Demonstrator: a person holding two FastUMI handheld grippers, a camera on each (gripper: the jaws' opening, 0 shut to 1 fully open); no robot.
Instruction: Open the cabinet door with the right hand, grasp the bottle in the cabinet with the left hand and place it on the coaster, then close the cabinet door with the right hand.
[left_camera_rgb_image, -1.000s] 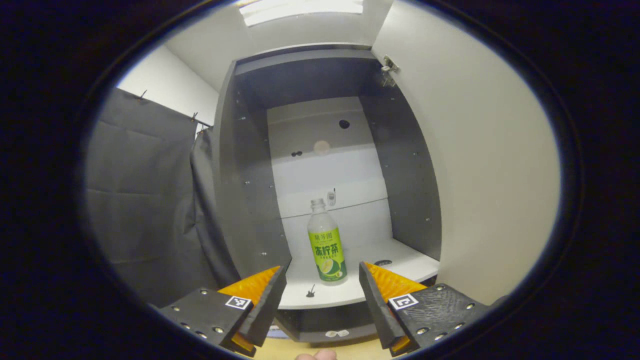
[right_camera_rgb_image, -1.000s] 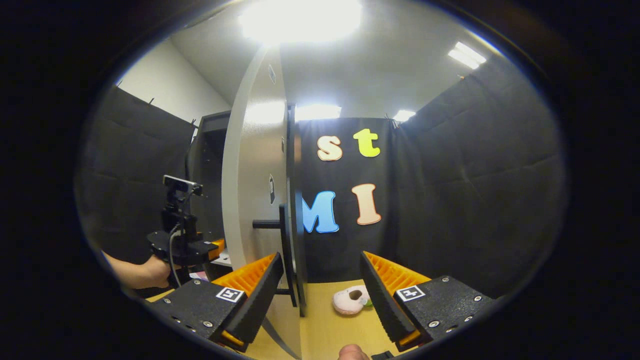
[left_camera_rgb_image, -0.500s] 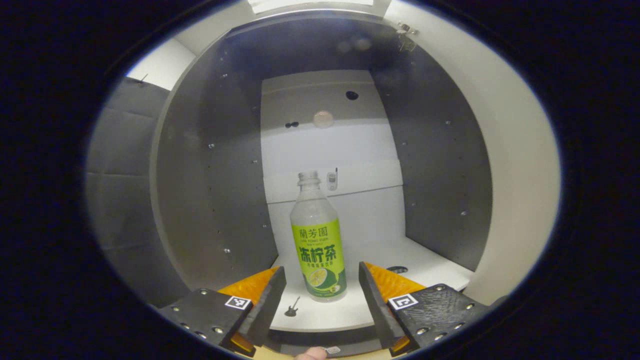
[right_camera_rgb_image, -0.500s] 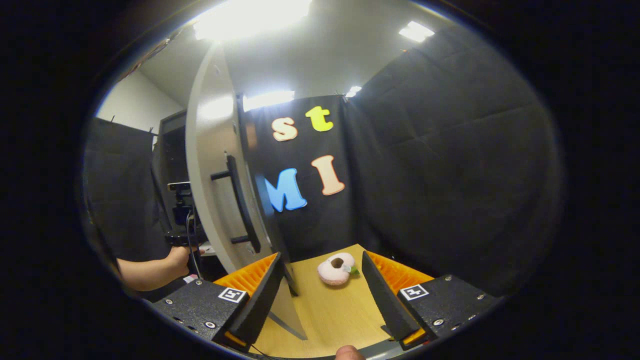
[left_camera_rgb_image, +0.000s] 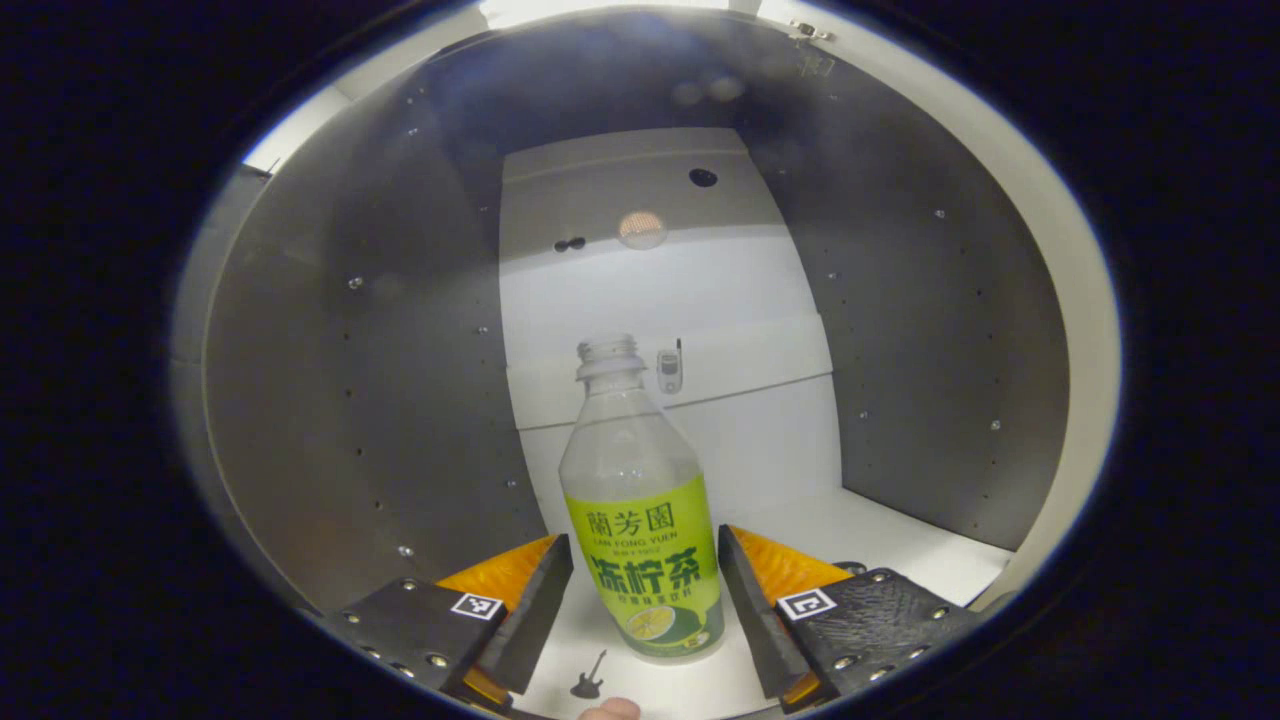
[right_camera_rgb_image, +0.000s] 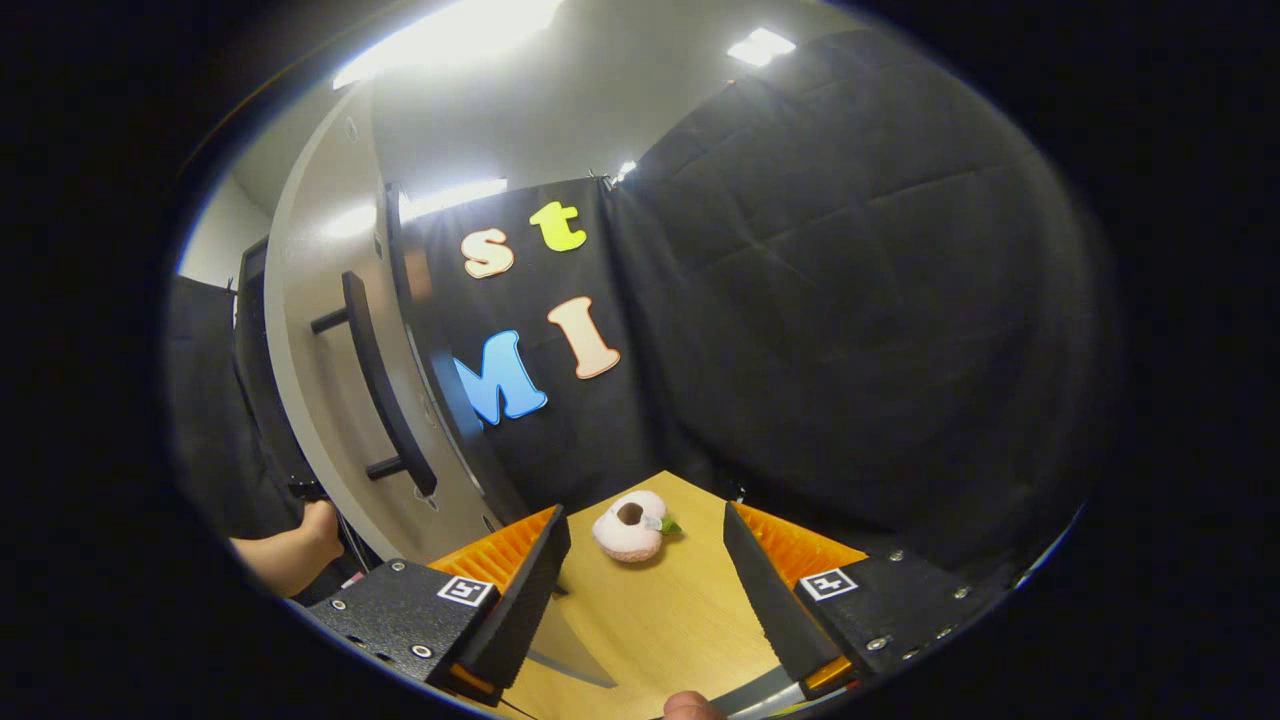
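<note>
Grey-walled cabinet interior, with a white shelf at the bottom. Left gripper spread wide, fingers flanking the lower part of a capless clear bottle with a green label, upright on the shelf; contact not discernible. Tiny guitar sticker just below-left of the bottle. In the right gripper view: hand at far left, open white cabinet door with dark bar handle, right gripper spread and empty above a wooden tabletop, pink donut-shaped plush toy beyond.
</note>
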